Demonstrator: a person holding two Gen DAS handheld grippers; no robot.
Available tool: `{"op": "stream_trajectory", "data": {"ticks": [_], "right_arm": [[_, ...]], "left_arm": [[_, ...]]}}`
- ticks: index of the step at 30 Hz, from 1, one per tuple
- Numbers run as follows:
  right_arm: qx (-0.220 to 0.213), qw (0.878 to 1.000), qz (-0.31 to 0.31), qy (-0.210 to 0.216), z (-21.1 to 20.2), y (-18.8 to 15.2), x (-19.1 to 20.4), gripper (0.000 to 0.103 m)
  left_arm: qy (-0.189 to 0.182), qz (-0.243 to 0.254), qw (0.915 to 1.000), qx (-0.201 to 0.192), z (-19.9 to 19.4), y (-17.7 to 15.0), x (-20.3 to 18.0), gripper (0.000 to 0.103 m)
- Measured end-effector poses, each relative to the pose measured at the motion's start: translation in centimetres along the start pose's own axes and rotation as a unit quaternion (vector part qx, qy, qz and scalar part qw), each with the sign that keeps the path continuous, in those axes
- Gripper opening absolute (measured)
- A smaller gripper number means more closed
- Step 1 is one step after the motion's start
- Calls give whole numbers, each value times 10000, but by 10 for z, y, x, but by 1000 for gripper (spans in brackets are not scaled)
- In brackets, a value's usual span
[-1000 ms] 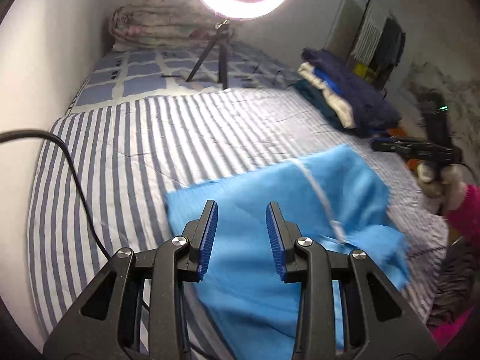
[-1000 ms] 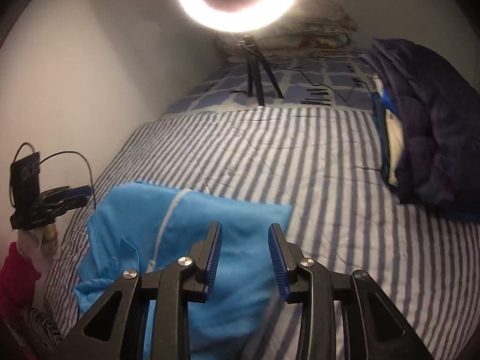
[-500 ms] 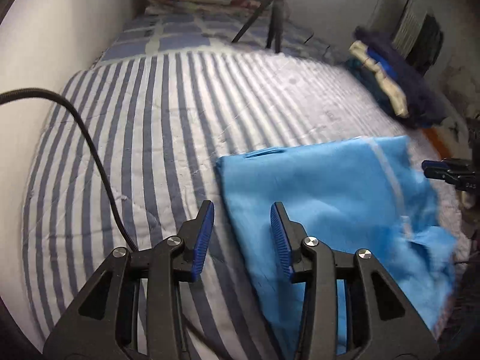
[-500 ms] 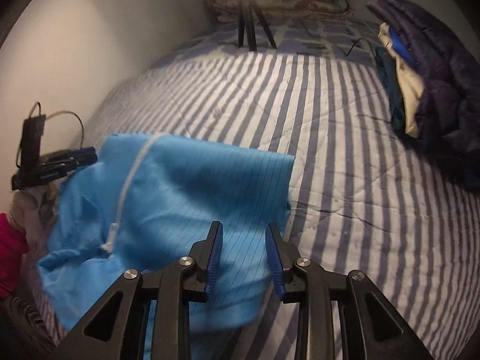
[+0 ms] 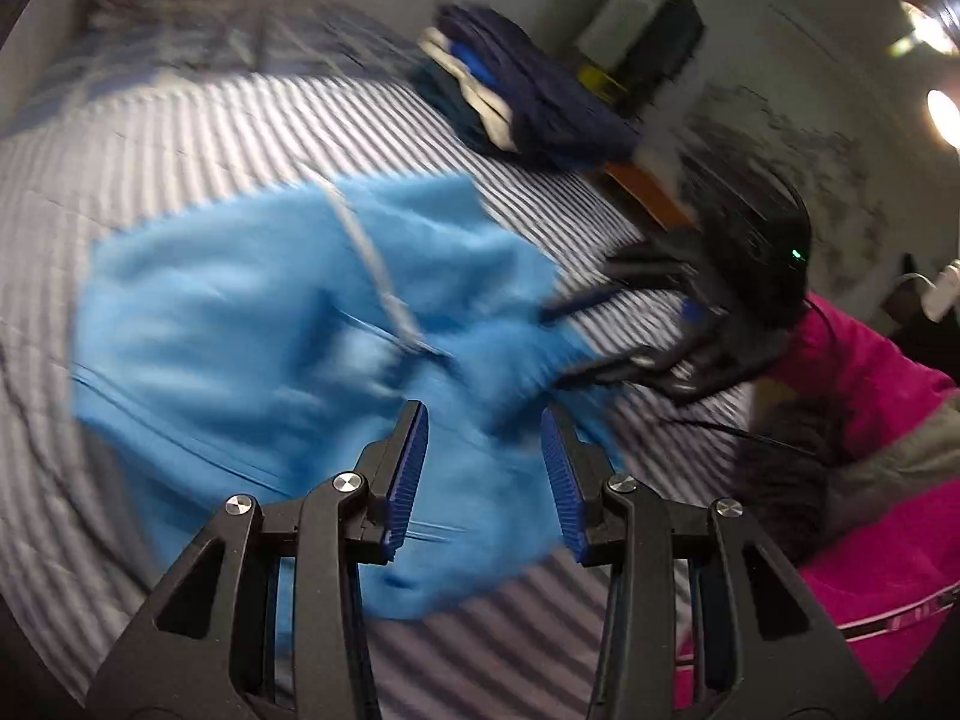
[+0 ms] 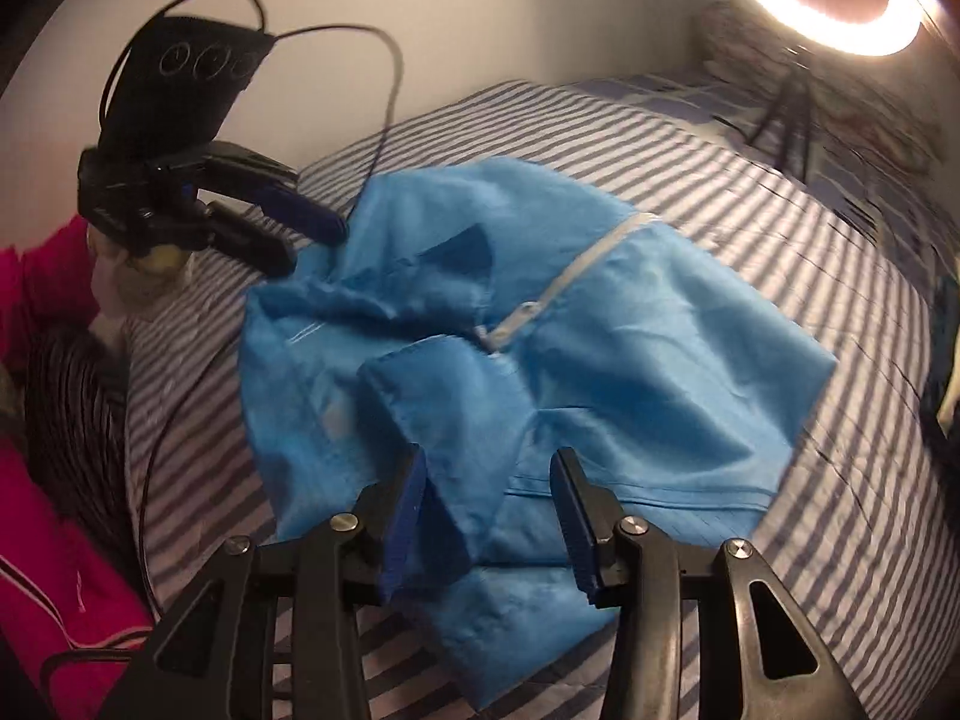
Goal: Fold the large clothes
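Observation:
A bright blue garment (image 5: 252,324) with a white zipper (image 5: 372,258) lies folded and rumpled on the striped bed; the left wrist view is blurred. My left gripper (image 5: 483,426) is open just above the garment's near edge. In the right wrist view the garment (image 6: 630,372) shows its zipper (image 6: 570,276) and loose collar flaps. My right gripper (image 6: 489,468) is open low over its near edge, cloth between the jaws. The left gripper also shows there (image 6: 300,234) at the garment's far-left corner, and the right gripper shows in the left wrist view (image 5: 576,336).
The striped bedsheet (image 6: 840,528) covers the bed. A ring light on a tripod (image 6: 822,6) stands at the far end. A pile of dark folded clothes (image 5: 516,96) lies at the bed's side. The person's pink sleeve (image 5: 870,420) is at the right. A black cable (image 6: 384,78) trails over the bed.
Both grippers have swung inward to face each other across the garment and dropped lower over its near, rumpled end. Both stay open.

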State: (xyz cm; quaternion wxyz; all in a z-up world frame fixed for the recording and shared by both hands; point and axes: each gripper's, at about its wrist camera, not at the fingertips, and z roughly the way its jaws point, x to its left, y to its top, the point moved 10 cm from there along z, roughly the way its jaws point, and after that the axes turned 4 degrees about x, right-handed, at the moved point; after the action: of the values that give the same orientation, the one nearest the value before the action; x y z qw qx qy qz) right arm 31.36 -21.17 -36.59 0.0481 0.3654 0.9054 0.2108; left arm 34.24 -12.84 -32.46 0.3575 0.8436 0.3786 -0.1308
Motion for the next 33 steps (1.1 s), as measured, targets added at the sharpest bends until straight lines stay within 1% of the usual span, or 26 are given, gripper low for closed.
{"op": "stream_trajectory", "data": {"ticks": [2, 4, 5, 6, 7, 8, 9, 10, 11, 12, 14, 16, 17, 18, 19, 23, 24, 25, 26, 27, 28, 29, 30, 32, 33], "right_arm": [[57, 9997, -218, -107, 1, 3, 5, 45], [80, 9993, -362, -56, -1, 5, 9, 46], [98, 9987, -463, -210, -1, 7, 8, 47], [146, 9978, -518, -385, 0, 10, 4, 47], [166, 9977, -516, -419, 3, 12, 0, 47], [181, 9981, -448, -370, 6, 15, -2, 43], [206, 9993, -220, -212, 9, 18, -7, 28], [221, 9997, 39, -22, 12, 21, -10, 22], [222, 9991, 323, 160, 14, 22, -17, 18], [169, 9953, 829, 474, 15, 23, -28, 15], [-9, 9825, 1549, 1033, 13, 22, -43, 13], [-213, 9674, 2087, 1418, 8, 19, -56, 13], [-276, 9613, 2243, 1575, 6, 18, -58, 13], [-359, 9518, 2450, 1807, 3, 16, -60, 13], [-375, 9490, 2520, 1858, 3, 14, -61, 13], [-333, 9496, 2515, 1839, 5, 7, -56, 13], [-331, 9494, 2512, 1854, 6, 7, -55, 13], [-323, 9496, 2512, 1849, 7, 7, -55, 13], [-305, 9511, 2493, 1797, 9, 7, -53, 13], [-252, 9574, 2383, 1612, 10, 6, -53, 13], [-208, 9643, 2230, 1411, 12, 8, -52, 15], [-191, 9688, 2103, 1297, 12, 9, -49, 20], [-141, 9732, 1965, 1184, 11, 11, -46, 31], [-102, 9786, 1755, 1072, 8, 19, -39, 41], [-110, 9808, 1625, 1076, 6, 25, -32, 41]], "left_arm": [[-28, 143, 9998, 170, 10, -5, -13, 40], [-111, 248, 9992, 304, 18, -7, -22, 40], [-111, 288, 9988, 370, 23, -11, -25, 40], [-79, 326, 9985, 432, 27, -15, -25, 40], [-21, 362, 9980, 524, 34, -18, -25, 40], [26, 360, 9975, 610, 40, -22, -24, 40], [51, 322, 9971, 693, 46, -28, -23, 40], [74, 273, 9969, 731, 53, -30, -23, 40], [56, 178, 9972, 717, 54, -31, -24, 40], [-22, 105, 9977, 665, 53, -28, -28, 40], [-141, 5, 9987, 489, 49, -16, -35, 40], [-280, -188, 9987, 393, 50, -5, -38, 40], [-352, -352, 9981, 360, 54, 1, -37, 40], [-432, -486, 9972, 368, 60, 5, -35, 40], [-531, -659, 9955, 414, 67, 8, -33, 40], [-709, -1291, 9874, 580, 94, 9, -18, 40], [-763, -1395, 9856, 576, 98, 8, -16, 23], [-825, -1466, 9840, 590, 101, 7, -16, 8], [-794, -1474, 9840, 604, 103, 4, -17, 1], [-738, -1434, 9856, 517, 101, 4, -18, 1], [-720, -1382, 9867, 473, 99, 2, -21, 1], [-684, -1318, 9880, 434, 97, 2, -24, 1], [-641, -1236, 9895, 389, 94, 2, -28, 1], [-559, -1089, 9920, 320, 92, 2, -34, 0], [-495, -1003, 9933, 280, 91, 3, -38, 0]]}}
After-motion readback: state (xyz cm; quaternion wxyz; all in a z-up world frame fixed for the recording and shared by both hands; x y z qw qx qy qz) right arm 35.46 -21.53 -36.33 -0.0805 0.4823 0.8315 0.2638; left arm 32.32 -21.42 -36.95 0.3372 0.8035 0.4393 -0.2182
